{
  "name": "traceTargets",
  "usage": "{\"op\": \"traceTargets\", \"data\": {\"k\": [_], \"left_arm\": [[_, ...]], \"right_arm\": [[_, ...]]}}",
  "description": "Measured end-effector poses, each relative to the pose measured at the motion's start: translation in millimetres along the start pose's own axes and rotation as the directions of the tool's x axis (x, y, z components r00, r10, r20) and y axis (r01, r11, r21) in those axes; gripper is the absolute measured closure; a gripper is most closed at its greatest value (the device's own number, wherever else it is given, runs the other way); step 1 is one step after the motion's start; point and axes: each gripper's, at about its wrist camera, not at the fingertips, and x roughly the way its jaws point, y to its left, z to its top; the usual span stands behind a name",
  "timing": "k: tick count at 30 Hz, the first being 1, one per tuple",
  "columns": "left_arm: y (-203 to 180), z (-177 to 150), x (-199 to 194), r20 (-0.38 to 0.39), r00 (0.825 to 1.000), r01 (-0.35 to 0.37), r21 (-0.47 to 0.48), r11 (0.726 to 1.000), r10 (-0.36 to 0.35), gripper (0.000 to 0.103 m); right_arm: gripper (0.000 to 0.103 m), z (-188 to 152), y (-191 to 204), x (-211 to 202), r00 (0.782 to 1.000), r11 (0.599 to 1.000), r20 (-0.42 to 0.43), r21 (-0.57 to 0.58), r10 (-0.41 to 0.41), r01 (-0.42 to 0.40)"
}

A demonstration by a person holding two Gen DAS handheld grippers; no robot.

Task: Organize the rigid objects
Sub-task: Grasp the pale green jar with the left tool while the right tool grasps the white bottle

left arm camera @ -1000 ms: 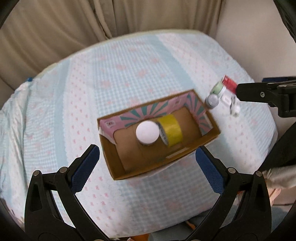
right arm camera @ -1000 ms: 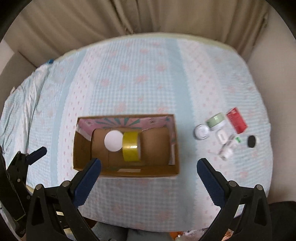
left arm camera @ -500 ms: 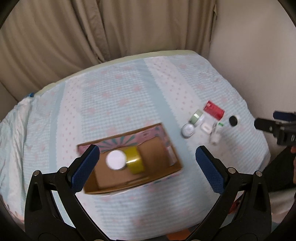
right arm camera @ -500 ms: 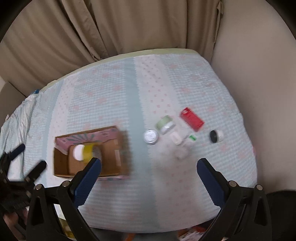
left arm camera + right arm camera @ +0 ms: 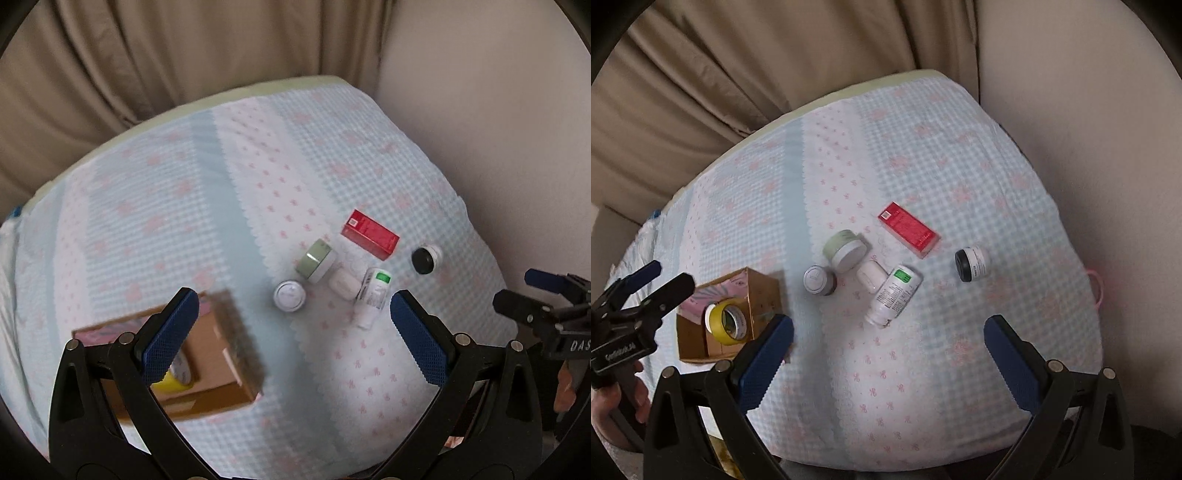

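Note:
A cardboard box (image 5: 764, 291) (image 5: 236, 350) stands at the left of the cloth-covered table and holds a yellow tape roll (image 5: 726, 322). To its right lie a red box (image 5: 908, 228) (image 5: 370, 233), a green-lidded jar (image 5: 846, 249) (image 5: 316, 260), a small grey-lidded jar (image 5: 819, 280) (image 5: 289, 295), a small white case (image 5: 872, 276), a white bottle with a green label (image 5: 894, 293) (image 5: 373, 297) and a black-capped jar (image 5: 972, 263) (image 5: 426, 258). My left gripper (image 5: 293, 334) and my right gripper (image 5: 888, 352) are both open, empty and well above the table.
Beige curtains (image 5: 184, 55) hang behind the table and a plain wall (image 5: 1089, 110) stands on the right. The table's cloth (image 5: 923, 147) is pale blue with pink dots. My left gripper also shows at the left edge of the right wrist view (image 5: 635, 295).
Both grippers have risen and swung right; the view has shifted from the box to the cluster of small items. Nothing was picked up.

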Motion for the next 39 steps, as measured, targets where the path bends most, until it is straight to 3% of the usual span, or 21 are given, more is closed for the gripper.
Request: {"op": "traceTargets", "data": {"k": [7,11,17,22,31,33,36,39], "left_arm": [[-26,27,82,-0.129,0.992,0.025,0.147,0.989,-0.006,0.0],[-32,32,140,-0.196,0.98,0.061,0.202,0.978,-0.02,0.0],[-40,28,217,-0.272,0.962,0.099,0.272,0.957,-0.022,0.003],[-36,23,263,-0.324,0.945,0.134,0.248,0.959,-0.048,0.009],[-26,16,305,-0.401,0.911,0.174,0.162,0.971,-0.096,0.026],[-25,16,313,-0.425,0.9,0.179,0.146,0.973,-0.102,0.047],[-26,14,317,-0.423,0.903,0.16,0.174,0.972,-0.073,0.051],[-26,13,317,-0.417,0.907,0.158,0.192,0.969,-0.065,0.052]], "right_arm": [[0.0,1,-28,46,0.997,0.983,-0.04,0.17,0.072,-0.064],[0.001,-2,-36,96,0.99,0.962,-0.098,0.264,0.104,-0.075],[0.011,-12,-32,174,0.978,0.937,-0.161,0.342,0.134,-0.072],[0.021,-18,-29,218,0.975,0.922,-0.183,0.385,0.123,-0.044],[0.037,-20,-40,253,0.974,0.845,-0.176,0.533,0.145,-0.029],[0.044,-19,-41,254,0.975,0.842,-0.17,0.539,0.14,-0.027],[0.054,-20,-43,254,0.976,0.844,-0.183,0.536,0.12,-0.003],[0.056,-21,-47,254,0.976,0.839,-0.177,0.544,0.128,-0.011]]}}
